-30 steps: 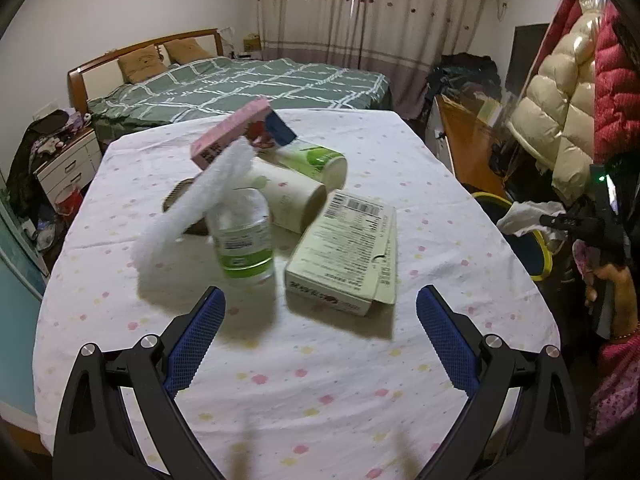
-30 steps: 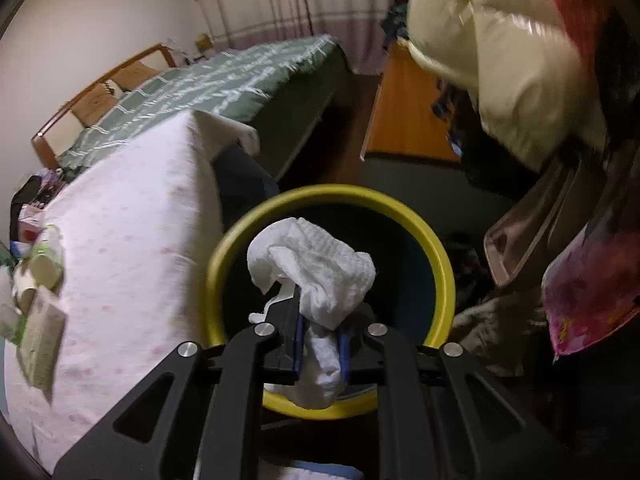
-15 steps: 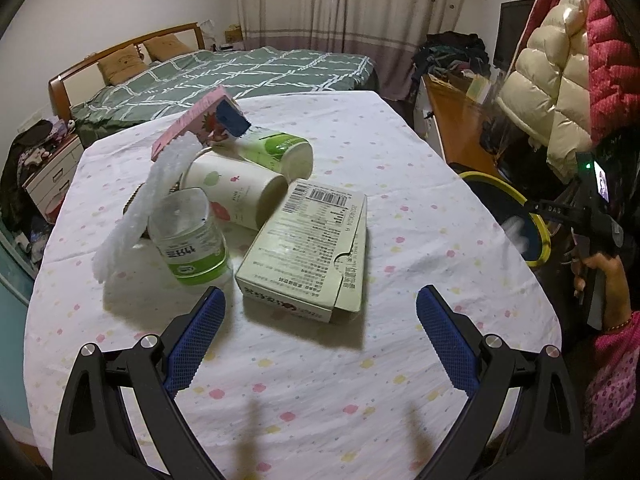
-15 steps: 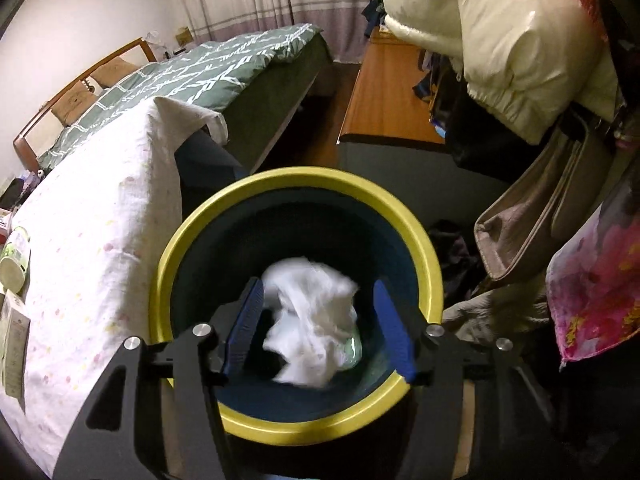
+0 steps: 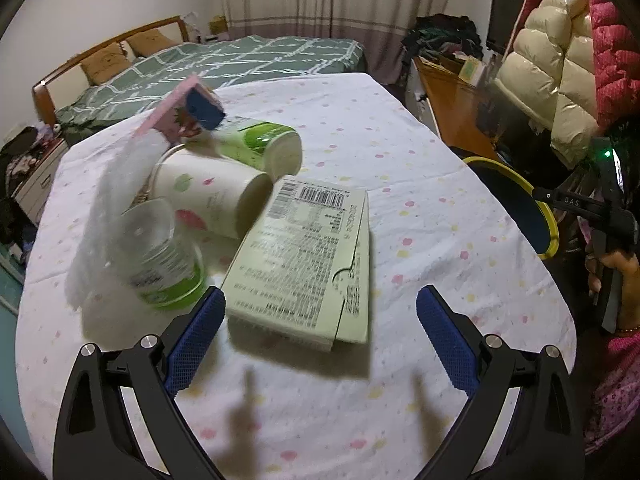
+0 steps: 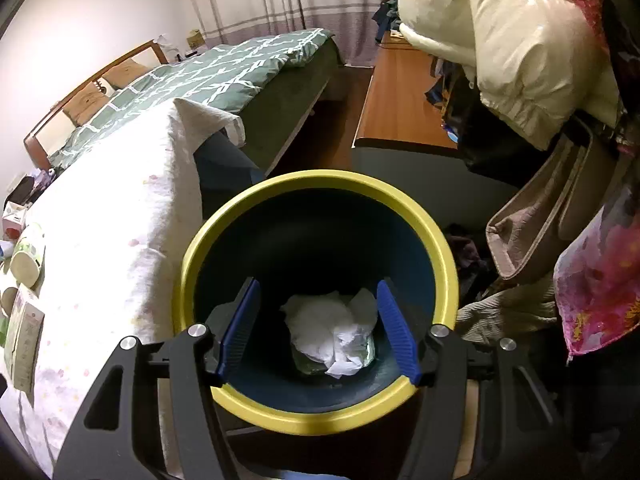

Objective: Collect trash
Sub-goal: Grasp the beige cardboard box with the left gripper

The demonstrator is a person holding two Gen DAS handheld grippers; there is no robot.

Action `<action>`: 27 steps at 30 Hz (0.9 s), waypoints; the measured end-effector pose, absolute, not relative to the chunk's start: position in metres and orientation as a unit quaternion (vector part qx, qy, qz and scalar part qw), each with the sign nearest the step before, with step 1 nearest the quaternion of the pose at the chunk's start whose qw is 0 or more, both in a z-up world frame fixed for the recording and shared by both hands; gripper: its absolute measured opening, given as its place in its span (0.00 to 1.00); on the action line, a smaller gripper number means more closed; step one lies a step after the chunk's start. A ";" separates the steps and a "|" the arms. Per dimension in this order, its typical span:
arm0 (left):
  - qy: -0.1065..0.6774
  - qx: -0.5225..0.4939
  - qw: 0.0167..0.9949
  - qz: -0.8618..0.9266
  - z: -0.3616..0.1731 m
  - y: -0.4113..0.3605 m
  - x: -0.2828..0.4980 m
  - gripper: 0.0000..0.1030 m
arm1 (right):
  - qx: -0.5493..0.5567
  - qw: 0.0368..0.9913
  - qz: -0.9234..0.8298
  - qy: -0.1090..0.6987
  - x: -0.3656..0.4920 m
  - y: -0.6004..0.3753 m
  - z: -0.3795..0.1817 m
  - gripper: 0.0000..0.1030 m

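A: Since the right gripper (image 6: 318, 328) hangs over the yellow-rimmed bin (image 6: 436, 248) w/ its blue pads spread and nothing between them, is one piece done?

B: Looks so. Crumpled white tissue (image 6: 332, 330) lies at the bin's bottom, lower center of the right wrist view, over something greenish that can't be made out. That's all the bin shows.

A: And what's left?

B: Most of it. Left wrist view, center-left: a pile on the dotted tablecloth (image 5: 400, 152). Flat green carton (image 5: 304, 260) w/ barcode sits nearest, just ahead of the left gripper (image 5: 320, 332). Behind it a white paper cup (image 5: 208, 192) on its side, touching a green-and-white tube (image 5: 260, 146) also lying down.

A: Anything else?

B: Clear plastic bottle (image 5: 160, 256) w/ green label, far left of the pile, a white fluffy strip (image 5: 108, 208) draped over it, and a pink box (image 5: 176, 116) propped on top, upper left. Blurry there, so contact pts are hard to call.

A: Left tool's state?

B: Spread wide, holding nothing; carton lies ahead between the pads' lines, not touched. Judgement: early in the job, approx. one item binned, five or six to go, carton the likely next pick.
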State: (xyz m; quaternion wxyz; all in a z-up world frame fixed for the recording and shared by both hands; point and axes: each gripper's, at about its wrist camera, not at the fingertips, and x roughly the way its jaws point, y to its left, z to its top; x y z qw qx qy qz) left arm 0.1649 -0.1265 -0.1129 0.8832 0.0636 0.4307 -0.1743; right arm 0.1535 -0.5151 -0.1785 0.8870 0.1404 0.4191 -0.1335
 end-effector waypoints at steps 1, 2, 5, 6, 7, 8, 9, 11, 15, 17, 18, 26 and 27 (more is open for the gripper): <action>0.432 0.067 0.883 -0.175 -0.114 -0.128 0.168 0.92 | 0.141 0.887 -0.132 0.419 0.154 -0.515 -0.179 0.57; 0.432 0.073 0.882 -0.174 -0.116 -0.130 0.172 0.92 | 0.141 0.887 -0.131 0.419 0.154 -0.514 -0.179 0.57; 0.436 0.083 0.880 -0.170 -0.120 -0.132 0.183 0.92 | 0.142 0.887 -0.128 0.420 0.154 -0.514 -0.180 0.57; 0.438 0.084 0.879 -0.170 -0.121 -0.132 0.186 0.92 | 0.142 0.887 -0.128 0.421 0.154 -0.515 -0.181 0.57; 0.440 0.084 0.878 -0.169 -0.121 -0.132 0.189 0.92 | 0.144 0.886 -0.128 0.421 0.154 -0.515 -0.182 0.57; 0.441 0.084 0.878 -0.168 -0.122 -0.132 0.192 0.92 | 0.145 0.886 -0.128 0.421 0.153 -0.517 -0.182 0.57; 0.442 0.085 0.877 -0.167 -0.122 -0.132 0.195 0.92 | 0.146 0.886 -0.128 0.421 0.153 -0.517 -0.182 0.57; 0.444 0.090 0.876 -0.165 -0.124 -0.134 0.200 0.92 | 0.149 0.886 -0.128 0.421 0.154 -0.518 -0.184 0.57; 0.453 0.105 0.870 -0.165 -0.128 -0.141 0.210 0.92 | 0.151 0.885 -0.125 0.422 0.155 -0.520 -0.186 0.57; 0.460 0.111 0.865 -0.165 -0.132 -0.145 0.213 0.92 | 0.152 0.885 -0.124 0.423 0.155 -0.520 -0.187 0.57; 0.465 0.113 0.863 -0.162 -0.134 -0.146 0.215 0.92 | 0.152 0.885 -0.123 0.423 0.155 -0.520 -0.187 0.57; 0.490 0.110 0.850 -0.161 -0.146 -0.150 0.230 0.92 | 0.157 0.882 -0.121 0.427 0.156 -0.523 -0.192 0.57; 0.490 0.111 0.850 -0.159 -0.147 -0.151 0.230 0.92 | 0.158 0.882 -0.121 0.427 0.156 -0.523 -0.193 0.57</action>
